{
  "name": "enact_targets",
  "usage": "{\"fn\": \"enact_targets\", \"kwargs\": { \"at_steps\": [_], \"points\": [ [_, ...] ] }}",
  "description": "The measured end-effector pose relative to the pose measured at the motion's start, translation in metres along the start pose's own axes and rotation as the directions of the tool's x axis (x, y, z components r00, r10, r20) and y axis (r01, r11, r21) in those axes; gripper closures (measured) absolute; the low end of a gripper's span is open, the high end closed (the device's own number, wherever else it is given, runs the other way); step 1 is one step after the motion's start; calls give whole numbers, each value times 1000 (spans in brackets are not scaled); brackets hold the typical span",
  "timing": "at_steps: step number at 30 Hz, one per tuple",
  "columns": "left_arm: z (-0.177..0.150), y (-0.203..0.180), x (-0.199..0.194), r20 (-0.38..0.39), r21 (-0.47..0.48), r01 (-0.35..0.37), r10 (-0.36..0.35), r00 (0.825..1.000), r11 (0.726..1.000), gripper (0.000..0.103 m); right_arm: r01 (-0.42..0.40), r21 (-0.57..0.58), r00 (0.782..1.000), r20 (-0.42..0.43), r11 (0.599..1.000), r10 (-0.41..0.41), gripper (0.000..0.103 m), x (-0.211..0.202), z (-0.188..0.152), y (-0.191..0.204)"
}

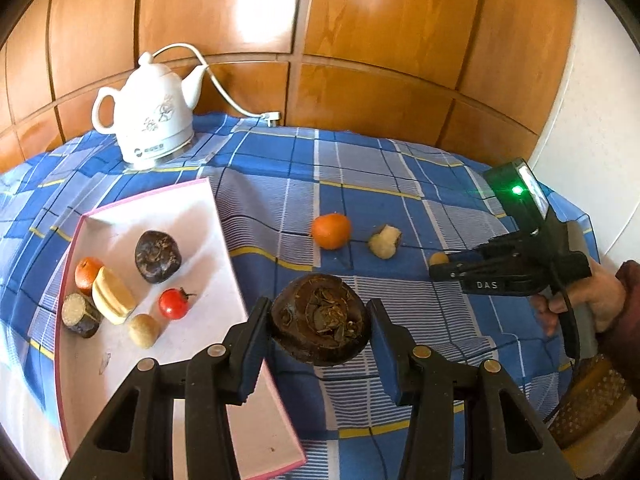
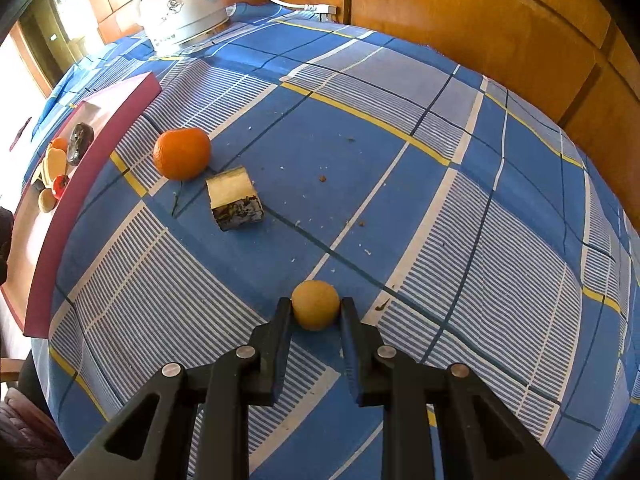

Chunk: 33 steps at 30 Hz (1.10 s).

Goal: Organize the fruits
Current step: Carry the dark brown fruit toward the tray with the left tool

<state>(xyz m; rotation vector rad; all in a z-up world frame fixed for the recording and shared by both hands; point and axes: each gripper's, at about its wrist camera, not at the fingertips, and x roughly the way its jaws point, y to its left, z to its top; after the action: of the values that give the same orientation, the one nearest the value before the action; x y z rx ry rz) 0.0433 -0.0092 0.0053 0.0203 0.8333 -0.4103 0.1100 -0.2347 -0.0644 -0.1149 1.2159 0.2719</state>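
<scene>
My left gripper (image 1: 319, 312) is shut on a dark brown wrinkled fruit (image 1: 320, 324), held above the cloth just right of the pink tray (image 1: 208, 216). The tray holds another dark brown fruit (image 1: 157, 256), a small orange (image 1: 86, 274), a cream wedge (image 1: 113, 295), a cherry tomato (image 1: 173, 303), a tan ball (image 1: 144, 330) and a dark cylinder piece (image 1: 80, 314). My right gripper (image 2: 315, 307) is shut on a small tan round fruit (image 2: 315, 305) resting on the cloth. An orange (image 2: 182, 153) and a cut chunk with dark rind (image 2: 236, 199) lie loose on the cloth.
A white ceramic kettle (image 1: 150, 114) with a cord stands at the back left of the blue checked tablecloth (image 1: 360, 184). Wooden panels (image 1: 360, 40) rise behind the table. A hand (image 1: 584, 300) holds the right gripper's body (image 1: 516, 272) at the right edge.
</scene>
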Motion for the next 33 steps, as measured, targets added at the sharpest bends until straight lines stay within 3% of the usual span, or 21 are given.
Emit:
{"fn": "enact_targets", "kwargs": {
  "at_steps": [9,16,22,33],
  "points": [
    [-9,68,-19,0,-179,-50,51,999,982,55,6,-13,1000,1,1000,-6,79,0,1,2],
    [-30,134,-36,-19,-346,-136,138,990,928,55,9,-21,1000,1,1000,-9,79,0,1,2],
    [-42,147,-32,-45,-379,-162,157,987,911,55,10,-20,1000,1,1000,-10,79,0,1,3],
    [-43,148,-26,-71,-365,-202,189,979,909,55,12,-22,1000,1,1000,-12,79,0,1,3]
  ]
}}
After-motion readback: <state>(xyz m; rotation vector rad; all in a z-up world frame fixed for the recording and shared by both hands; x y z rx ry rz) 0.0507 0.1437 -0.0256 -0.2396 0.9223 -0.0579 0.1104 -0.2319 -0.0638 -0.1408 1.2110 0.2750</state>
